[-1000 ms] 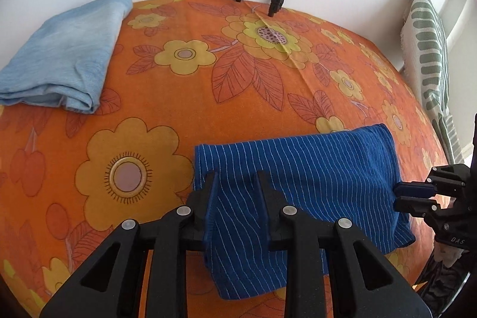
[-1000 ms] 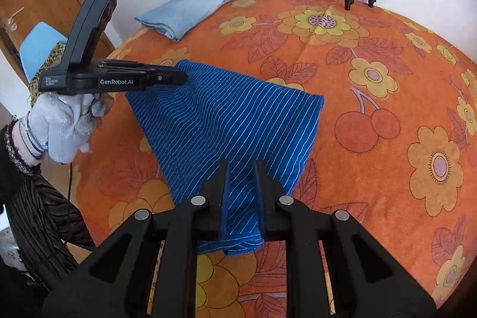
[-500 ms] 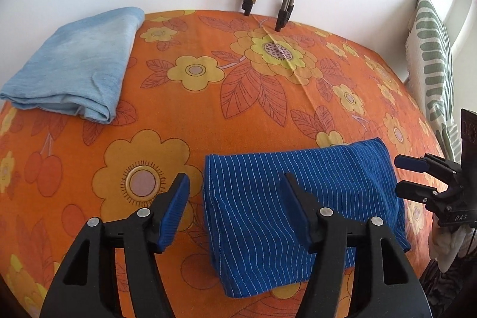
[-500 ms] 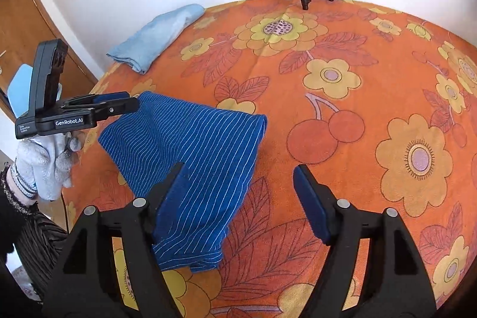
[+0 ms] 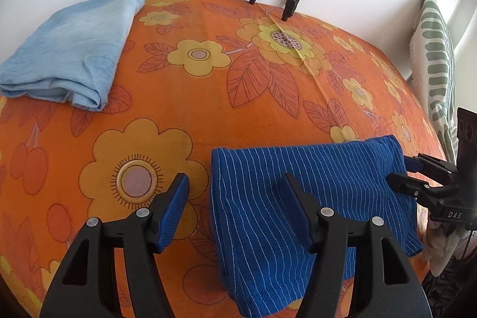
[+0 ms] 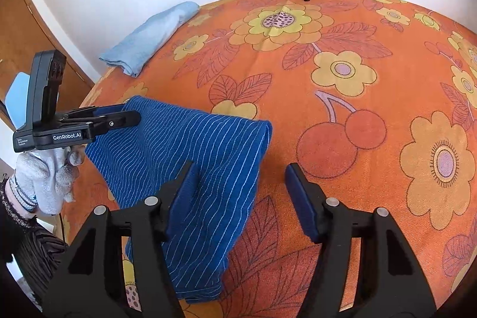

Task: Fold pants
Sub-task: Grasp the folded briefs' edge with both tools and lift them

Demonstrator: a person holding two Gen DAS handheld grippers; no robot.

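the blue striped pants [image 5: 307, 198] lie folded on the orange flowery cloth [image 5: 184, 109], near its front edge. the left gripper [image 5: 235, 210] and the right gripper [image 6: 241, 192] are both spread wide and hold nothing. a folded light blue towel [image 5: 71, 49] lies well apart.

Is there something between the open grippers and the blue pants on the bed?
Nothing visible. The left gripper is open over the left edge of the pants, and the right gripper is open over their right edge. The light blue cloth lies far off, at the bed's back corner.
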